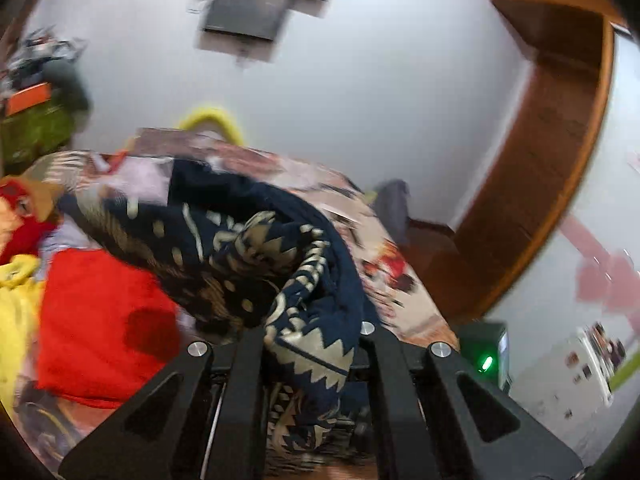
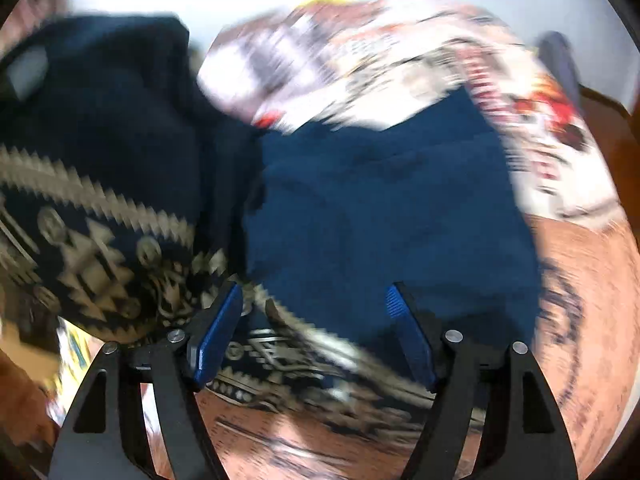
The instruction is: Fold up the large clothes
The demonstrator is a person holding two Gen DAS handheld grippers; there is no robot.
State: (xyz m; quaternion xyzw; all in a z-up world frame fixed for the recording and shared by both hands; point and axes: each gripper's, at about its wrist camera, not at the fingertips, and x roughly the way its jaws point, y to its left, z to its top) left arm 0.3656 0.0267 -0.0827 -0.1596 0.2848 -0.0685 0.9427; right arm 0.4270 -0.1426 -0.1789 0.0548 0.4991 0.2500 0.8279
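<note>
My left tool (image 1: 312,344) is closed on a bunched edge of the navy patterned garment (image 1: 248,248), which hangs crumpled ahead of it above the bed (image 1: 400,280). My right tool (image 2: 316,320) is wide open and holds nothing; the same garment lies spread just in front of it and under its fingers. I judge the folding barely begun: no neat fold is visible. A red cloth (image 1: 100,320) lies to the left. Beyond are a white wall (image 1: 360,80) and a wooden frame (image 1: 560,160).

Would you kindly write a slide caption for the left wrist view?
Left gripper clamps a fold of the navy patterned garment above a bed strewn with red and yellow clothes.
</note>
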